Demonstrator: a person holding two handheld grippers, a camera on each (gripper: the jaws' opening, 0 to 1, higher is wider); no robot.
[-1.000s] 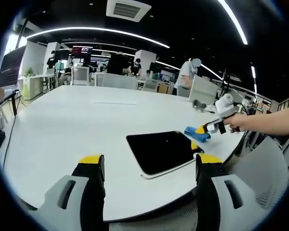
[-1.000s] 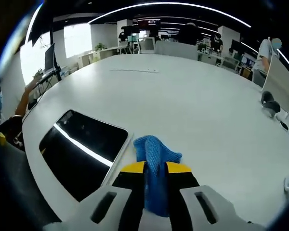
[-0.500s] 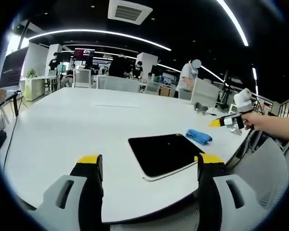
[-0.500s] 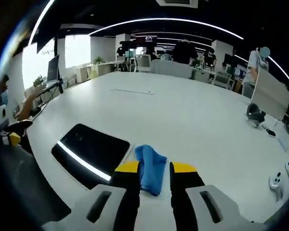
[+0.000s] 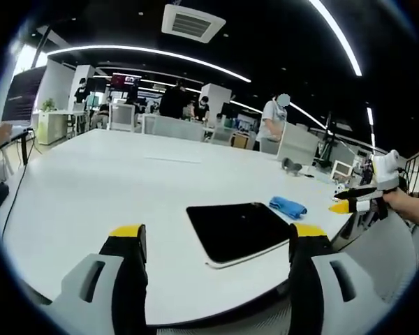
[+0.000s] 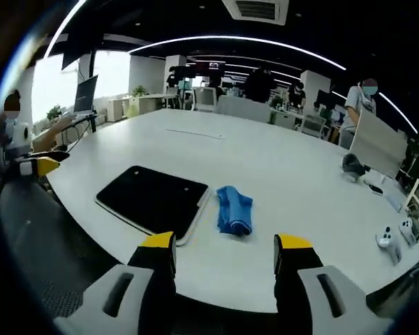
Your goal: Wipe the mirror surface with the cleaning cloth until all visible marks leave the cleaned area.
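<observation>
Both grippers stand spread and hold nothing: your left gripper (image 5: 213,241) and right gripper (image 6: 227,252) sit off the near edge of the white table (image 6: 265,174). A soft, light blue cleaning cloth (image 6: 234,210) lies bunched just right of the flat dark rectangular mirror (image 6: 153,198). Pinch the cloth at a raised fold. Treat the mirror as rigid, slippery and fragile.

A crumpled blue cloth (image 6: 234,210) lies just beside the flat dark mirror (image 6: 153,199).
</observation>
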